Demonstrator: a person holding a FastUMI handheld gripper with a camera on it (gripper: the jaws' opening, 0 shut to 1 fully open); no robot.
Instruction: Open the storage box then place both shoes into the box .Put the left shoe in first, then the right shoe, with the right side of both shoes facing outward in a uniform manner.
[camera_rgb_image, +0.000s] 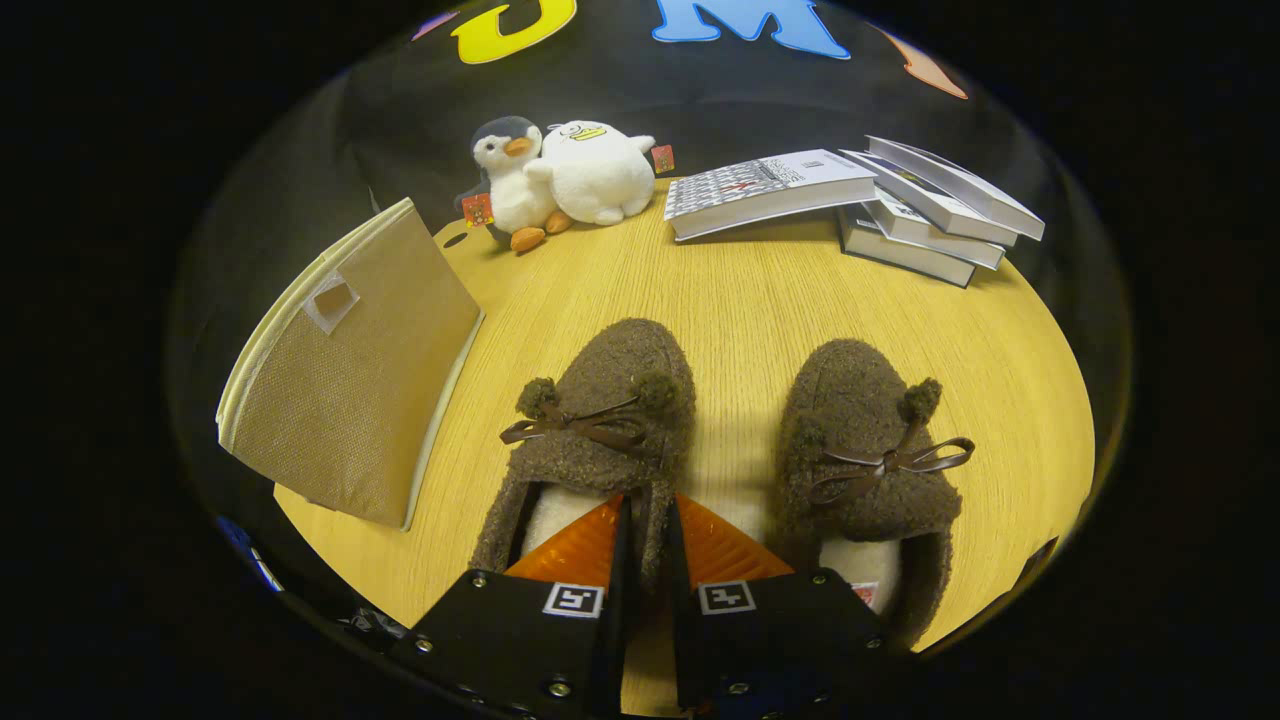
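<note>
Gripper (645, 530) pinches left shoe (590, 440) by its inner collar wall, fingers closed on the fleece.
Storage box (350, 380) waits at ten o'clock (lift level, right side outward); right shoe (865, 450) stays beside.

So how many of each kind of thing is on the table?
Fuzzy brown slippers: 2
White plush toys: 2
Books: 4
Beige fabric storage box: 1
Total: 9
The gripper pinches the left slipper's collar.
</note>
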